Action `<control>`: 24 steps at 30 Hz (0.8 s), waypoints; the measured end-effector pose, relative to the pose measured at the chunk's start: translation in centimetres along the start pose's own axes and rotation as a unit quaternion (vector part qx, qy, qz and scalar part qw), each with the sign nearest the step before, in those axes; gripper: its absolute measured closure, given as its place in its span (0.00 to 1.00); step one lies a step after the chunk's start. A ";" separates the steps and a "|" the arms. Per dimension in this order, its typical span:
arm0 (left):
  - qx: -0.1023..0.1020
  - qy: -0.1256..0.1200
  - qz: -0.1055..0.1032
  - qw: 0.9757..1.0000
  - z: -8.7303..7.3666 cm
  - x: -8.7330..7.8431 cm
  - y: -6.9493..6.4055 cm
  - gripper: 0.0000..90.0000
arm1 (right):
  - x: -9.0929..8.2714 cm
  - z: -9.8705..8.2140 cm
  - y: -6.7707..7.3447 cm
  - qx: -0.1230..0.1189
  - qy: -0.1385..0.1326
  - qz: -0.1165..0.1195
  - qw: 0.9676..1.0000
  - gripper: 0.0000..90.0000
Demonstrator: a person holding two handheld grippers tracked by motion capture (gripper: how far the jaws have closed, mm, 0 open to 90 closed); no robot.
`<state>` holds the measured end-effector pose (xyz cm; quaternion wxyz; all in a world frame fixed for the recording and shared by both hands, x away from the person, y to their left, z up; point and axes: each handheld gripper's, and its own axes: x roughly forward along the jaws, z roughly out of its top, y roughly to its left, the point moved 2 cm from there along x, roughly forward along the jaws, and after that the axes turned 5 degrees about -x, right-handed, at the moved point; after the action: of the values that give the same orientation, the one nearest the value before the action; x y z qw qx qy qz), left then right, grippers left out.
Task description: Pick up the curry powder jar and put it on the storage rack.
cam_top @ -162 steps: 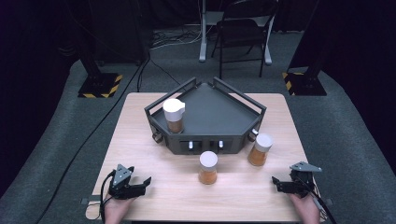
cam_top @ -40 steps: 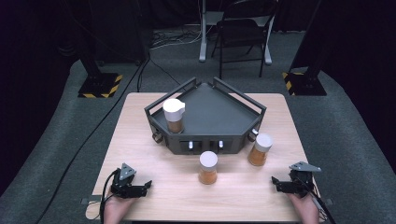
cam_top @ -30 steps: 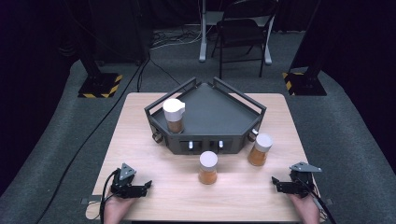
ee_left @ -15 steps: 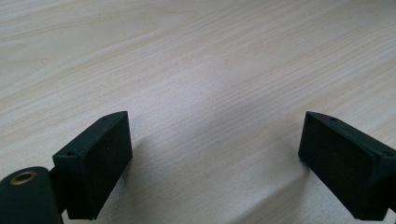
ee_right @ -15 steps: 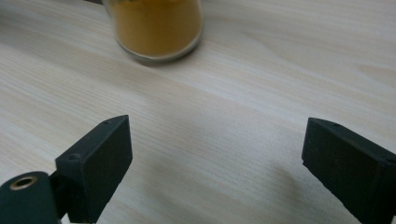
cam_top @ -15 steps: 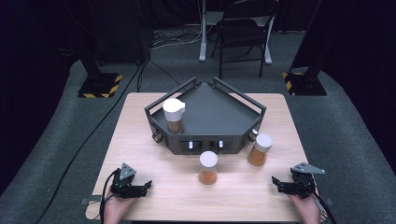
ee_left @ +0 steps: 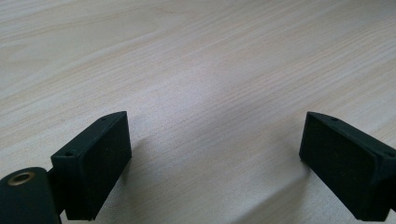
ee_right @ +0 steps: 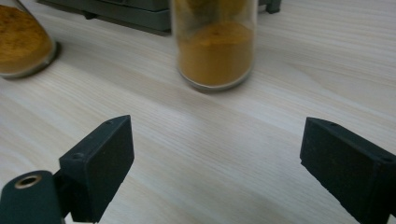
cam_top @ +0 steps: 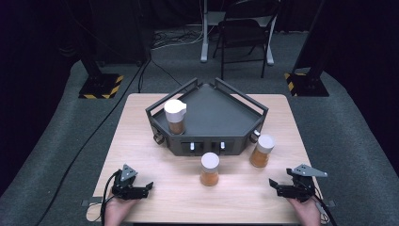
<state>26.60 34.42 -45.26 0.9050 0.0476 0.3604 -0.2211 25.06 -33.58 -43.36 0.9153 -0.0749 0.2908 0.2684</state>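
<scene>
the left gripper [cam_top: 141,189] rests low at the near left corner of the tabletop [cam_top: 141,136], its jaws standing wide apart with nothing but bare wood between them; in the left gripper view the pads [ee_left: 100,163] frame empty grain, so this hand looks parked rather than aimed at anything. the right gripper [cam_top: 277,187] sits at the near right edge, jaws also apart and empty, though they have just been closing a little with nothing between them. its view looks straight at a spice jar [ee_right: 215,44] of orange powder standing upright ahead of the jaws, with a second jar [ee_right: 23,44] off to the left, which suggests the right hand is lining up for a grasp.

seen from above, the middle jar [cam_top: 209,168] stands just in front of the dark tray [cam_top: 226,113], and the right jar [cam_top: 261,150] stands near the tray's right corner, both upright on the wood and well apart from either gripper. a third jar [cam_top: 175,116] already stands inside the tray at its left side, so the likely aim is to bring the two loose jars up to join it. the jars stay upright, presumably to give the jaws a clean sideways grip on the glass.
</scene>
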 end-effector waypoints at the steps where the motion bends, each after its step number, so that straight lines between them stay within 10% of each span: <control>1: 0.000 0.000 0.000 1.000 0.0 0.0 0.0 0.10 | 0.0 0.0 0.1 -0.001 -0.002 0.002 1.000 0.11; 24: 0.000 0.000 0.000 1.000 0.0 0.0 0.0 0.10 | 0.1 2.9 3.6 -0.061 -0.051 0.071 0.994 0.12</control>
<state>26.63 34.40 -45.25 0.9048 0.0477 0.3607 -0.2211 24.65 -29.65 -40.93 0.9012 -0.0957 0.2319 0.3535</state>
